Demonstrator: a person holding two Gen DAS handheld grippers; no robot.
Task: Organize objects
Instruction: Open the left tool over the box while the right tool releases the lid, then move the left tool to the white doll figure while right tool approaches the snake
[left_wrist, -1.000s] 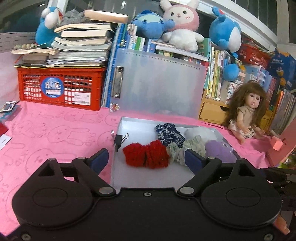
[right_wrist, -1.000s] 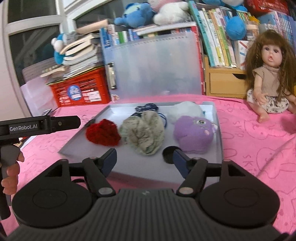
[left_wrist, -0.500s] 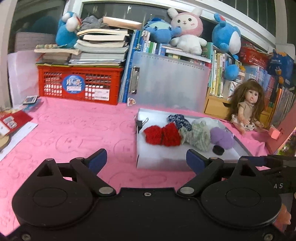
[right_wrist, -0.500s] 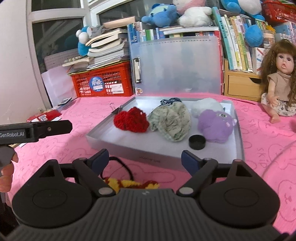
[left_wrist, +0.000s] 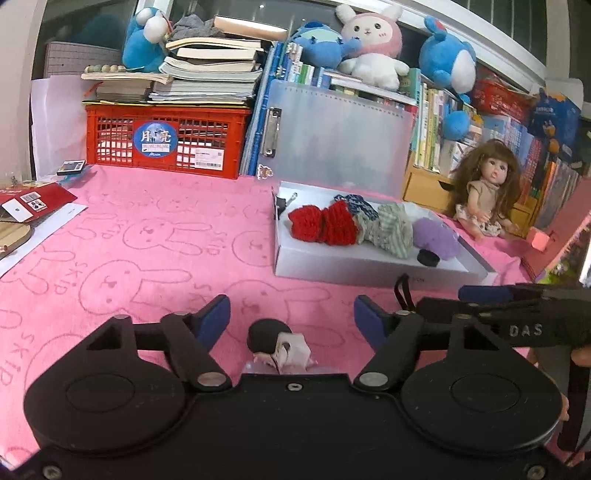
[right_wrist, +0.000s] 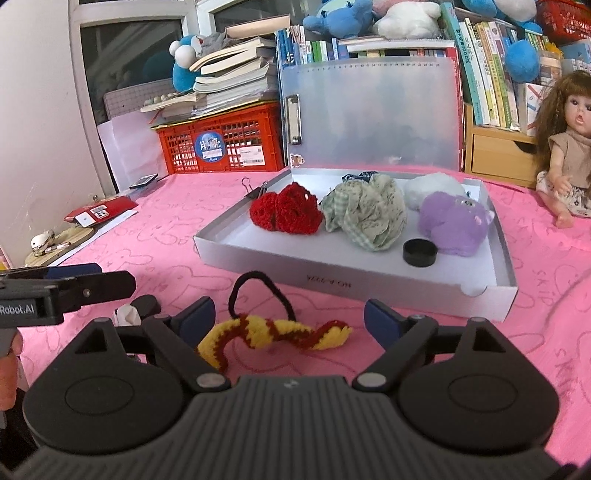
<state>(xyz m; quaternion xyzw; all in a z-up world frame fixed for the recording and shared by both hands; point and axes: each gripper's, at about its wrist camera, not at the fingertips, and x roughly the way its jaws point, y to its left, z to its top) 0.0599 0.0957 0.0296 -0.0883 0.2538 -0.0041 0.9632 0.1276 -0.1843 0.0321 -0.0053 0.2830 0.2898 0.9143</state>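
Closing my left jaws (left_wrist: 291, 321) around the small hair clip (left_wrist: 279, 341) in front of the tray (right_wrist: 354, 284), I risk nudging it away; my right jaws (right_wrist: 288, 321) stand wide over the yellow hair tie (right_wrist: 273, 336).

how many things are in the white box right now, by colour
red: 1, knitted piece
green check: 1, scrunchie
purple: 1, plush
white: 1, fluffy piece
dark blue pattern: 1, fabric piece
black: 1, cap
total: 6 in the white box

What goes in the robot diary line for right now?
left tool: closing, around small doll-like toy | right tool: open, over striped hair tie | tray: filled
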